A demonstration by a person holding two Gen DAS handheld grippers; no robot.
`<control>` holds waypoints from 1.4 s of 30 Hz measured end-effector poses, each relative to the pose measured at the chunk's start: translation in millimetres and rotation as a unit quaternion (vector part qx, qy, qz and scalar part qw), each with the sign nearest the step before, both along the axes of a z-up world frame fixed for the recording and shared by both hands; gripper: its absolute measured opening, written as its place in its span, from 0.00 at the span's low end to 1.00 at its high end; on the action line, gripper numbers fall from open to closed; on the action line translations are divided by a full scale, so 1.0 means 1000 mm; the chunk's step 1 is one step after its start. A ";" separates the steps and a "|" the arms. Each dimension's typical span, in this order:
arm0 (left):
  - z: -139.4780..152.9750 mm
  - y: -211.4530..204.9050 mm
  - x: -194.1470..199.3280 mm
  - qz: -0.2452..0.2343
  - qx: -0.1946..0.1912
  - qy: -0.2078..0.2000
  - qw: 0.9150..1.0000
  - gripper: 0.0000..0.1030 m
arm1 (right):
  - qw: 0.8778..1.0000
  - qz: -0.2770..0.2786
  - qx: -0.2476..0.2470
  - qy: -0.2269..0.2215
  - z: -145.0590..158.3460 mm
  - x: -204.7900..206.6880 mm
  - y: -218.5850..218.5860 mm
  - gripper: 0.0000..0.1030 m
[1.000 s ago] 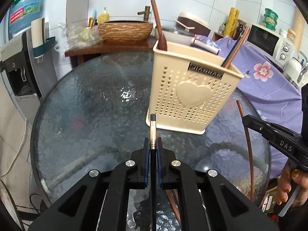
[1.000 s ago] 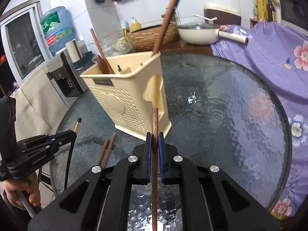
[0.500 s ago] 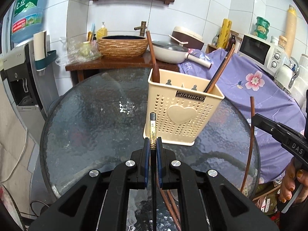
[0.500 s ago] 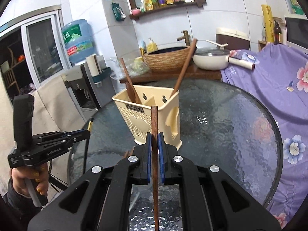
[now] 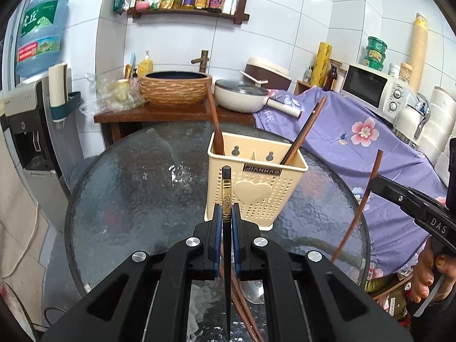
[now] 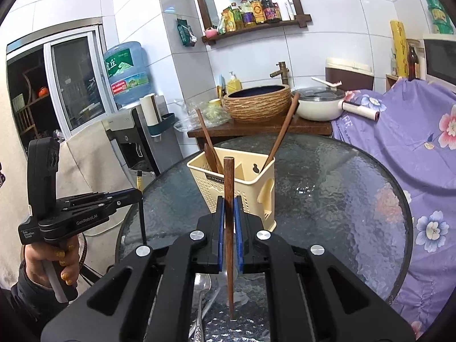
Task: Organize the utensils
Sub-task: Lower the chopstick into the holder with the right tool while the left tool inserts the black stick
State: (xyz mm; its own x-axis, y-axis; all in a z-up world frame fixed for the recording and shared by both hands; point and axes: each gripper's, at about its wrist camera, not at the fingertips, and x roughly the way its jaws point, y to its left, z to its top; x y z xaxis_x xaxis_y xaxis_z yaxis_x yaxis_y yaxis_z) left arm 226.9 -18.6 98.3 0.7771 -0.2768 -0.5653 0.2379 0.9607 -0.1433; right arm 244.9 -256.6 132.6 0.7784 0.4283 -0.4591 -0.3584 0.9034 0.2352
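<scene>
Left gripper: jaws closed down on a black chopstick, which stands upright between the blue pads. Its gold-banded top pokes above the fingertips; the shaft runs down through the gripper toward the camera. Seen from the right wrist, this gripper is off the table's left edge, held in a hand with gold-painted nails.

Right gripper: jaws closed on a brown chopstick, nearly upright, blunt end up, thin end hanging below the pads. From the left wrist the same stick shows tilted, lower end over the table's right rim.

Just ahead of both grippers: cream holder, perforated, heart on the front, standing on the glass table. It is divided into compartments. Left compartment holds a wooden utensil leaning left. Right compartment holds brown chopsticks leaning right. Neither held stick touches the holder.

On the table under the grippers, near edge: a pair of brown chopsticks and a metal spoon; a second spoon bowl seems to lie beside it, partly hidden.

Beyond the table: wooden counter with woven basin and white pan; purple floral cloth to the right.
</scene>
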 end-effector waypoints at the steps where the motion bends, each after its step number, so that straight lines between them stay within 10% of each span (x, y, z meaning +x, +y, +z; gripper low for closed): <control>1: 0.003 -0.001 -0.001 -0.001 0.000 -0.003 1.000 0.06 | 1.000 0.001 0.000 -0.003 0.002 -0.001 -0.001 0.07; 21: 0.046 -0.005 0.005 -0.006 -0.010 -0.035 0.999 0.06 | 1.000 0.008 -0.013 -0.026 0.051 0.008 0.010 0.07; 34: 0.146 -0.002 0.030 0.006 -0.055 -0.104 0.993 0.06 | 0.996 -0.005 0.034 -0.082 0.139 0.035 0.010 0.07; 42: 0.156 -0.003 0.063 0.051 -0.073 -0.127 0.988 0.06 | 0.990 -0.056 0.026 -0.125 0.154 0.060 0.014 0.07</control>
